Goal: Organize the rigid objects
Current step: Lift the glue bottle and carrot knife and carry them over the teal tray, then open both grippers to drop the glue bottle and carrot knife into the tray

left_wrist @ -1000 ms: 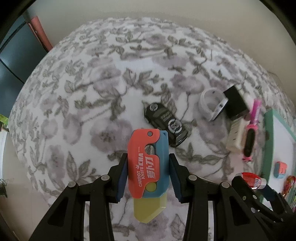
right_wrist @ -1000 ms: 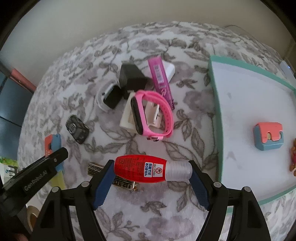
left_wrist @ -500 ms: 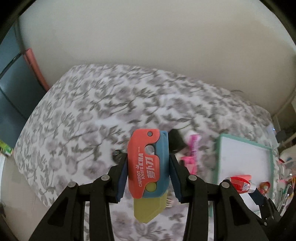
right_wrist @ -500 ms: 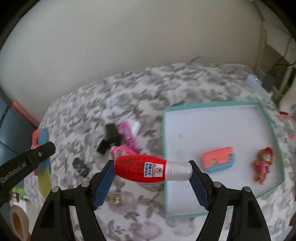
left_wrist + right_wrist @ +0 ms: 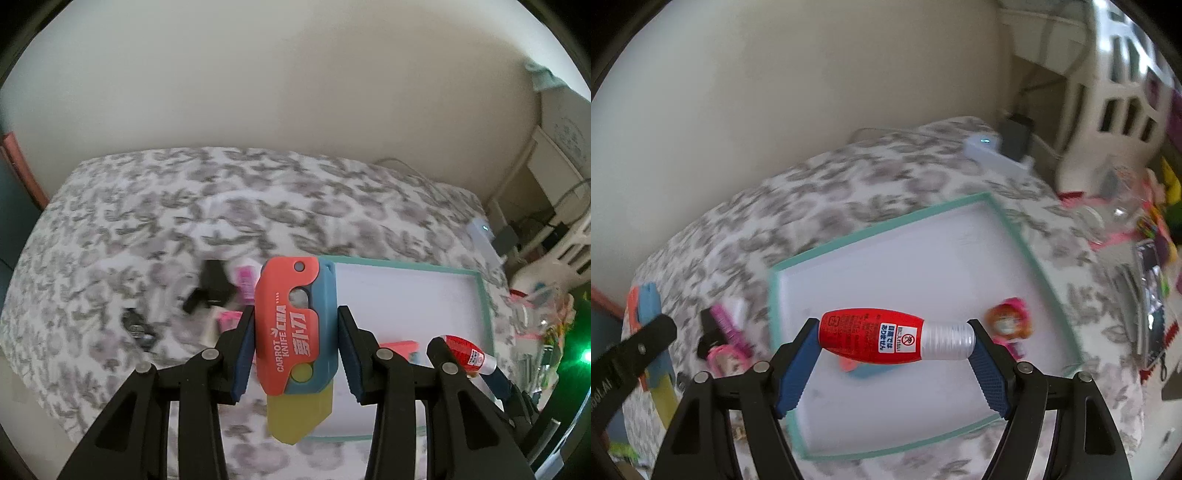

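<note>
in the left wrist view, your left gripper (image 5: 295, 347) was clamped on the toy carrot knife (image 5: 295, 328), its blue pads pressing the coral and blue handle from both sides while the yellow blade hung below the jaws, toward the camera. the knife hung above the near left part of the teal-rimmed tray (image 5: 484, 302), which lay on the floral bedspread (image 5: 129, 221); a black block (image 5: 210, 288) and a pink item (image 5: 245, 280) lay on the cloth left of the tray. the likely trouble here: the pads held only the handle's smooth flat sides, so a quick tilt could let the knife pivot or slide out and land on the cloth short of the tray. the gripper pointed steeply downward over the tray's edge. in the right wrist view, your right gripper (image 5: 895, 341) gripped the red bottle (image 5: 871, 334) endwise, one pad on its rounded base and the other on its silver cap, the bottle lying level across the jaws above the tray (image 5: 897, 221). that end-to-end hold looked insecure, since the rounded base could squirt from the pad. a small doll figure (image 5: 1010, 321) already lay in the tray just beyond the cap, and dropping the bottle there could knock it. this gripper also angled steeply down.
</note>
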The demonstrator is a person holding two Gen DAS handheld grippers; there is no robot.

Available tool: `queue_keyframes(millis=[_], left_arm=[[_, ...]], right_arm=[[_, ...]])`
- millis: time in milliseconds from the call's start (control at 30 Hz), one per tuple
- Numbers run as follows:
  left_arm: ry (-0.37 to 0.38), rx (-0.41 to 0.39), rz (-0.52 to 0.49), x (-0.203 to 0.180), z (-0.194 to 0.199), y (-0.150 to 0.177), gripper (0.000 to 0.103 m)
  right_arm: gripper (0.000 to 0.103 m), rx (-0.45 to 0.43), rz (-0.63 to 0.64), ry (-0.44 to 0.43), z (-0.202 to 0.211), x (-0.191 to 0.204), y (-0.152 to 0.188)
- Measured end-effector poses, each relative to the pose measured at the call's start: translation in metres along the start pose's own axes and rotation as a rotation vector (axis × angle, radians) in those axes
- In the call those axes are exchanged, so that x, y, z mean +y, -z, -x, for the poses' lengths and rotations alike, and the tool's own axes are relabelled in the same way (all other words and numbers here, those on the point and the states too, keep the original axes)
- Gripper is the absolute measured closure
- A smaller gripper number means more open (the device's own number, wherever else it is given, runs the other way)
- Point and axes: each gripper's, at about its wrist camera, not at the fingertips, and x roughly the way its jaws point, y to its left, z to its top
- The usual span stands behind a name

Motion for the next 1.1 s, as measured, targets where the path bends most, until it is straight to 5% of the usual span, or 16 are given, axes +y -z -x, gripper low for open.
queue_keyframes(millis=[167,467,1100], left_arm=[[0.039,0.026,0.007,-0.026,-0.019,0.004,0.059],[0.031,0.09,0.032,-0.04,-0.057,0.011,0.059],[-0.038,0.151,-0.047,-0.048,-0.121,0.035,0.059]], right_arm=[[0.023,-0.05,-0.004,0.094,0.004,-0.032,-0.009],[0.023,-0.027,-0.078,0.118,-0.011,-0.067,-0.018],[0.023,0.07,0.042,0.166,-0.068,-0.047,0.005]])
